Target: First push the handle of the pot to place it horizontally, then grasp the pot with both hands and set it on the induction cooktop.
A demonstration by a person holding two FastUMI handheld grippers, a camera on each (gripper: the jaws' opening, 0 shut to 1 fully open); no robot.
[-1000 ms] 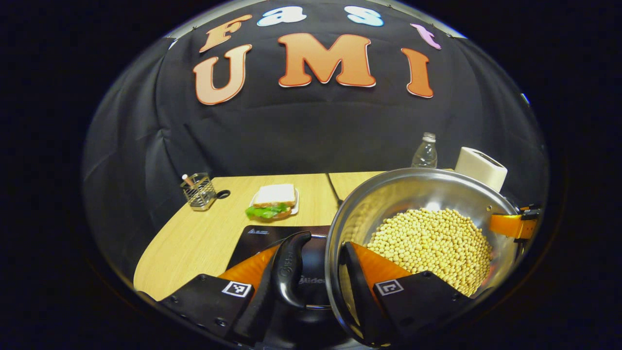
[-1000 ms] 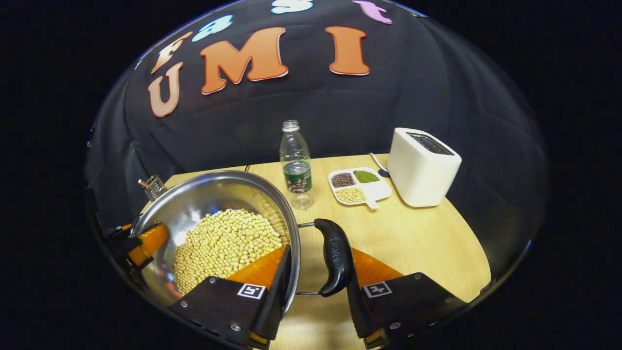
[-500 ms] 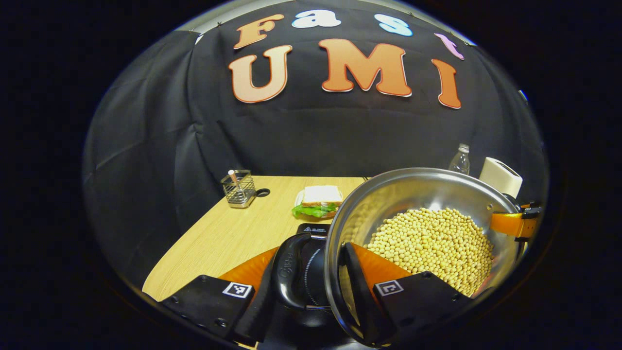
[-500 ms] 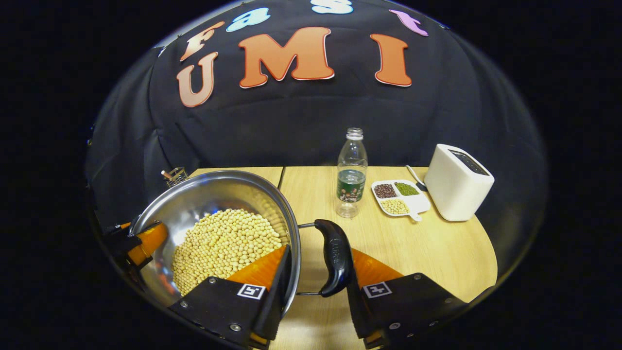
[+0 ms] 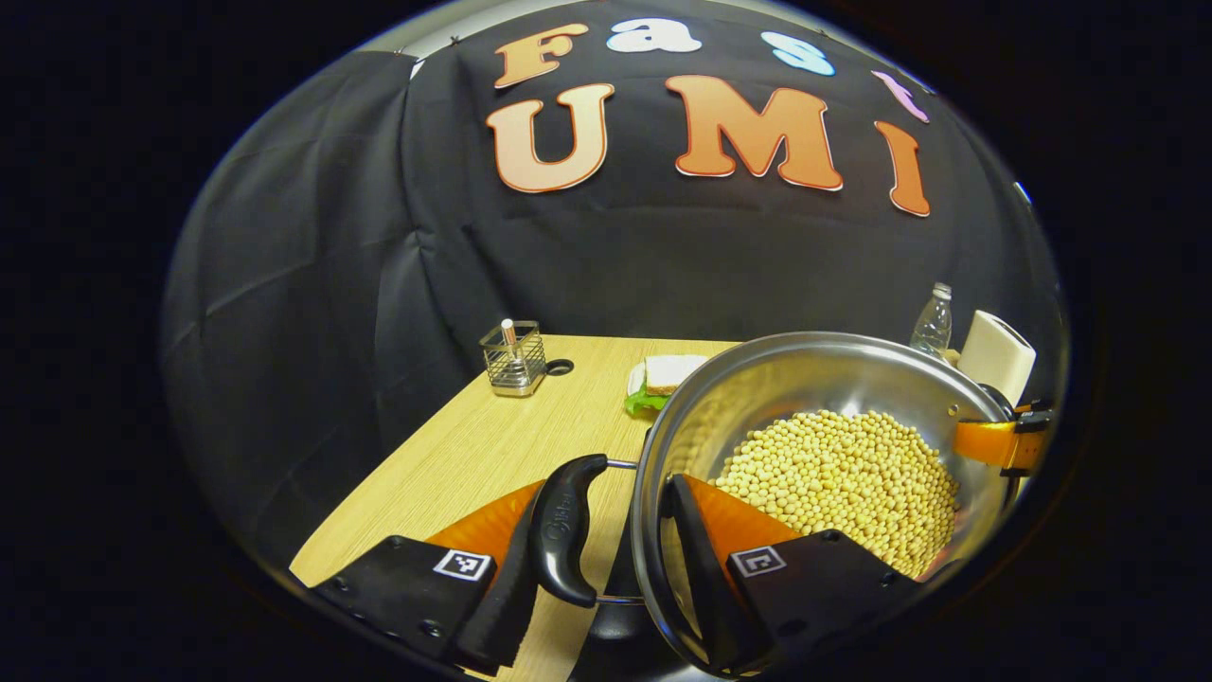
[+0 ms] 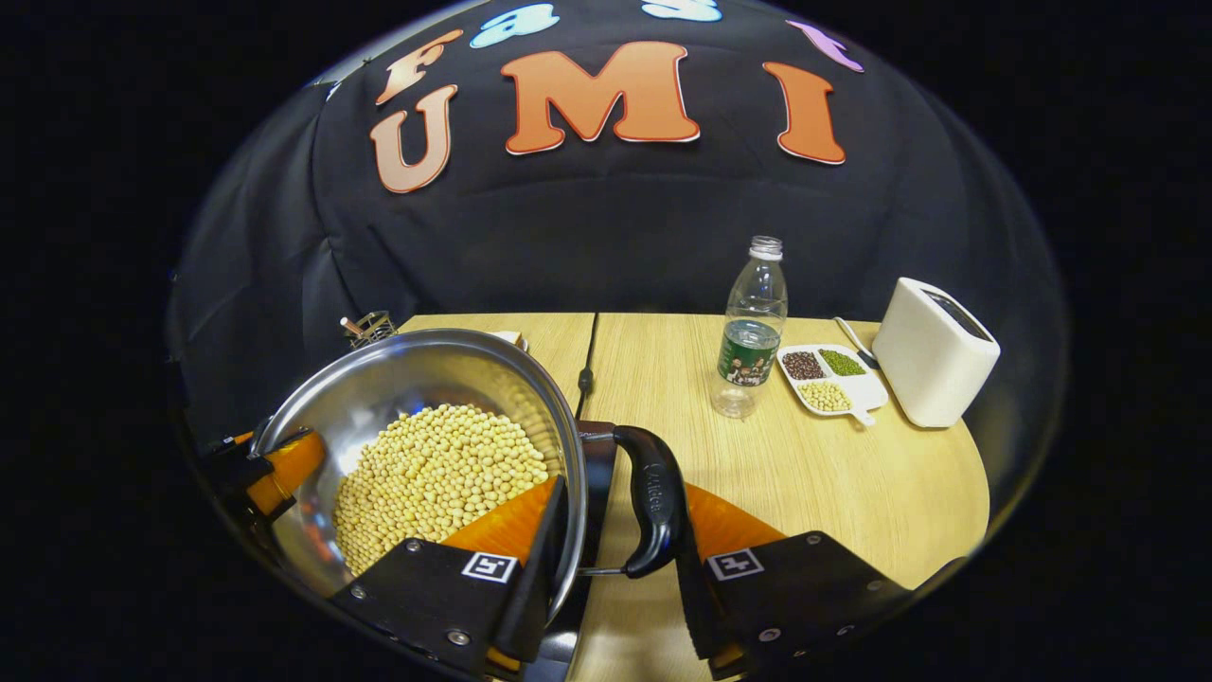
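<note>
Table carries the cooktop, dark edge showing under the pot of beans. Left gripper clamps one side handle against the pot rim; right gripper clamps the opposite handle, both level.

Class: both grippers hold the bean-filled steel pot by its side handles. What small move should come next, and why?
Probably lower it gently. The left gripper and right gripper each clamp a black handle of the steel pot of soybeans, and the dark induction cooktop shows just beneath it.
</note>
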